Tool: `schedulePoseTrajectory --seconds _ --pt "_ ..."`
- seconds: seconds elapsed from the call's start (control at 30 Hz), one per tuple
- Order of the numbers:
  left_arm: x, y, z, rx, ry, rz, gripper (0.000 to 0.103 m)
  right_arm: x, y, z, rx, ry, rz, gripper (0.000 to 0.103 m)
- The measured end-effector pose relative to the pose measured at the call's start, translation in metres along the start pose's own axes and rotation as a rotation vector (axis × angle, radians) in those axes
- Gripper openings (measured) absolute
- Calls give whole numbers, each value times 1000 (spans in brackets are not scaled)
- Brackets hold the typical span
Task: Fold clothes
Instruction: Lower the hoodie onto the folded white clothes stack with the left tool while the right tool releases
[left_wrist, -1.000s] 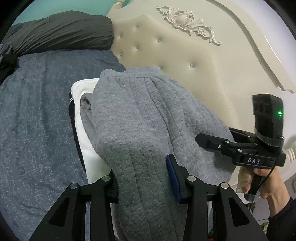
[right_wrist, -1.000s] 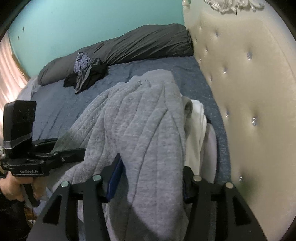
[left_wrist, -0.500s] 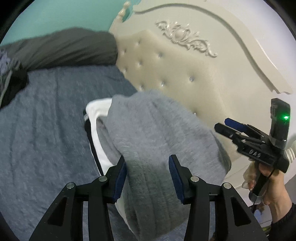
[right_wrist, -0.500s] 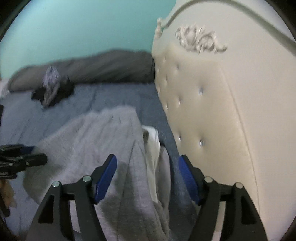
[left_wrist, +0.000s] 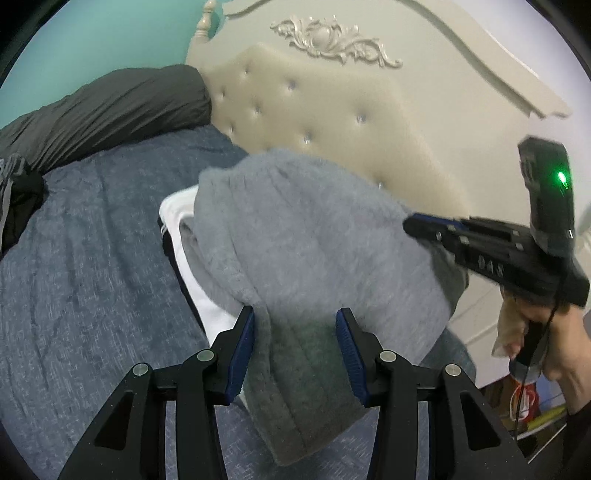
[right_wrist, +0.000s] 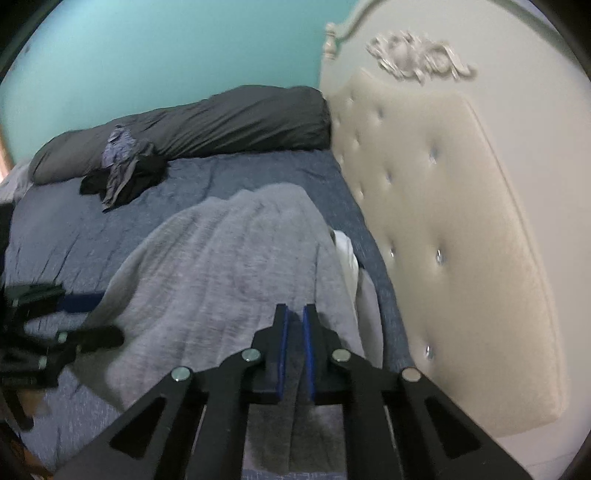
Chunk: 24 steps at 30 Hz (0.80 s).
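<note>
A grey fleece garment (left_wrist: 303, 243) lies folded on top of a white garment (left_wrist: 177, 206) on the blue bed cover, beside the headboard. My left gripper (left_wrist: 295, 332) is open, its blue pads either side of the grey garment's near end without pinching it. My right gripper (right_wrist: 293, 325) has its pads nearly together over the garment's near edge (right_wrist: 229, 266); whether cloth is between them I cannot tell. The right gripper also shows in the left wrist view (left_wrist: 417, 225), at the garment's right side.
A cream tufted headboard (right_wrist: 443, 221) stands close on the right. A dark grey pillow (right_wrist: 207, 125) lies along the far wall. A heap of dark clothes (right_wrist: 125, 173) sits on the blue bed cover (left_wrist: 74, 280). The bed edge is near my hands.
Both grippers let go of the grey garment and drew back from it. The right gripper, wide open half a second ago, has now closed. The garment has settled on the white one.
</note>
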<state>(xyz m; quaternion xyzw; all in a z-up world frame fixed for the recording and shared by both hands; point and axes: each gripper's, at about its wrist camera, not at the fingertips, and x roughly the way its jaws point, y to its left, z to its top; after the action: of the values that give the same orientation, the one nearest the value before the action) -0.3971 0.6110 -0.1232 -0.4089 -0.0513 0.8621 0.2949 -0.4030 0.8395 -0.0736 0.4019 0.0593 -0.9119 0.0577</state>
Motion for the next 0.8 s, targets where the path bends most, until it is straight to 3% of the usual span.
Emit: schedulePoseTrajectory --seconds 0.13,0.6,0.67,0.8 --pt "9 5 -13 -19 13 -6 49 14 -11 -9 68 25 -2 5" --pt "18 4 -17 -28 24 -28 49 41 -16 -24 127 68 -22 5" --pt "16 3 -16 -28 23 -25 49 32 -20 -19 163 48 -6 5" --pt "-5 0 -10 -5 -19 -18 48 -9 -22 -21 243 -95 11 5"
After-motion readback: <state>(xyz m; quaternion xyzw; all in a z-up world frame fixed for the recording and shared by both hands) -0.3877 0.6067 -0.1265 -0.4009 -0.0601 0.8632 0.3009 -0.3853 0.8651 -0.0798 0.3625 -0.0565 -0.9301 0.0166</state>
